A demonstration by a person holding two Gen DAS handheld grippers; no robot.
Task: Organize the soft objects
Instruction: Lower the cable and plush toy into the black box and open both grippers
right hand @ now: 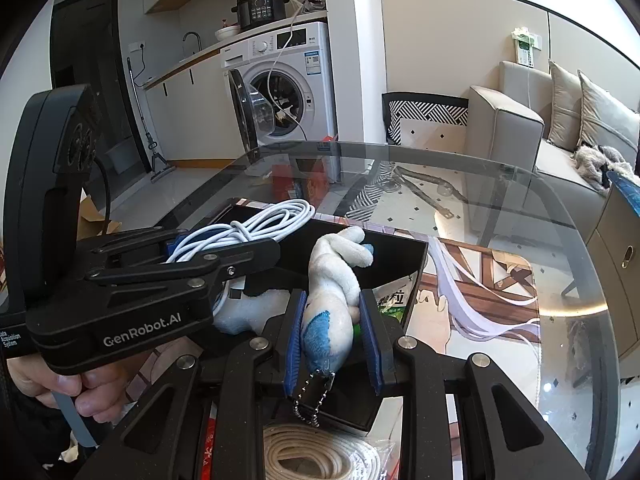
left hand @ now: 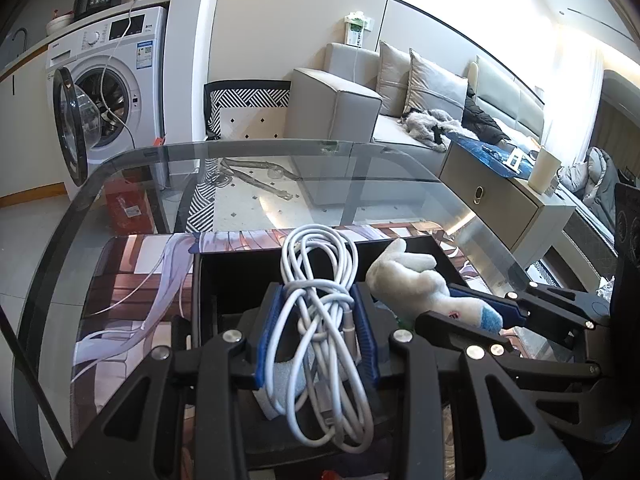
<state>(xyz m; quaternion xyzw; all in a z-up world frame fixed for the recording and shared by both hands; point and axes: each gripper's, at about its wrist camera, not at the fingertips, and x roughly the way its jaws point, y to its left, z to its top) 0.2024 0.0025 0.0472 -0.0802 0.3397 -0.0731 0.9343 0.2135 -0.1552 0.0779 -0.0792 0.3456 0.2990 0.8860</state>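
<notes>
My left gripper (left hand: 318, 320) is clamped on a bundled white charging cable (left hand: 320, 280) and my right gripper (right hand: 334, 336) pinches a white plush toy (right hand: 334, 280) with a blue patch, both hanging over the black box (right hand: 416, 264); I judge the cable's loose loops could snag the plush or the box rim on release, and the toy's bead chain could catch my pads. The box sits on a printed mat (right hand: 492, 280) on a glass table (right hand: 520, 184), in a living room with a washing machine (right hand: 288, 76) and grey sofa (right hand: 504, 120) beyond

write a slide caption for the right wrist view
Right gripper clamps a white-and-blue plush toy above an open black box on the glass table.
</notes>
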